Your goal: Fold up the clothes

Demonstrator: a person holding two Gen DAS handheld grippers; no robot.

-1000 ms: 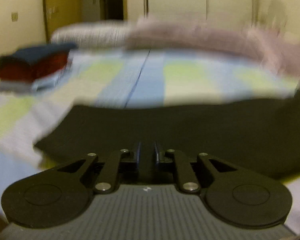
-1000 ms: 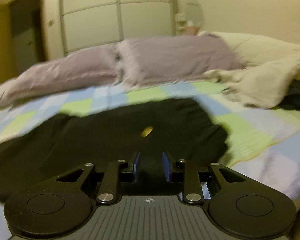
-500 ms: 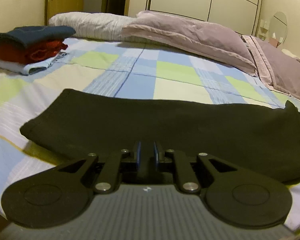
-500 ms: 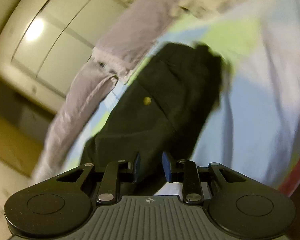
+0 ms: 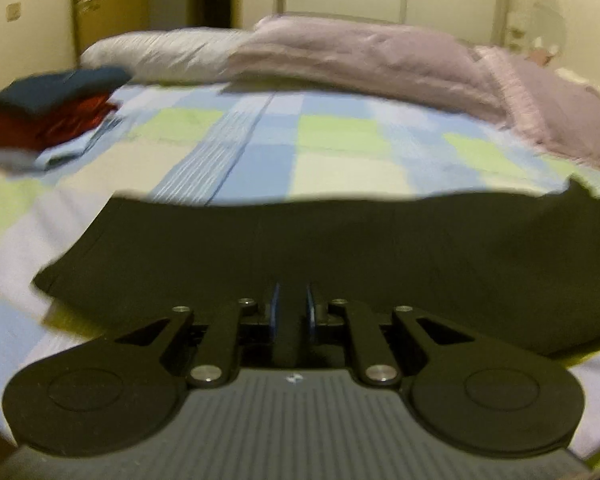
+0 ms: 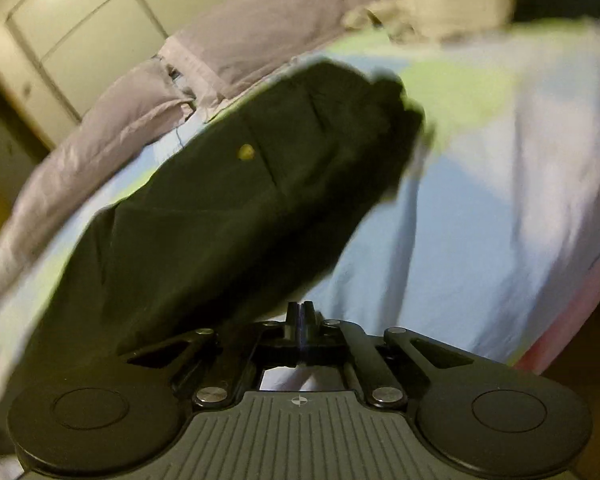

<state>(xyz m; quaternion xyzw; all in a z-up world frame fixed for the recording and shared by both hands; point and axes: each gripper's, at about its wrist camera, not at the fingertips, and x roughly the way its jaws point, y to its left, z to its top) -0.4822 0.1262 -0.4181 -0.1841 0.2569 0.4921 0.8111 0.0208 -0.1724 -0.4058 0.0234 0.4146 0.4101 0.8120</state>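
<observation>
Down at the near edge of the bed (image 5: 260, 148), the left gripper (image 5: 291, 312) has its fingers drawn narrow with dark cloth between them, so it looks clamped on the hem of the black garment (image 5: 340, 256). Over on the other side, the right gripper (image 6: 300, 316) shows its fingers pressed flat together, right at the garment's (image 6: 228, 216) near corner; whether any cloth is actually pinched there, I cannot tell.

The garment lies spread along the front of the checked bed, long axis running side to side across the left view, one end pointing toward the stack of folded clothes (image 5: 48, 116), the other bunched up at the far end in the right view. A small yellow spot (image 6: 246, 152) sits on the cloth.

The risk, as I judge it: if the right side holds nothing, a lift will drag one corner only and the fold goes crooked. That bunched end could also tuck under and leave a lump.

Beyond, purple pillows (image 5: 360, 60) line the headboard side
</observation>
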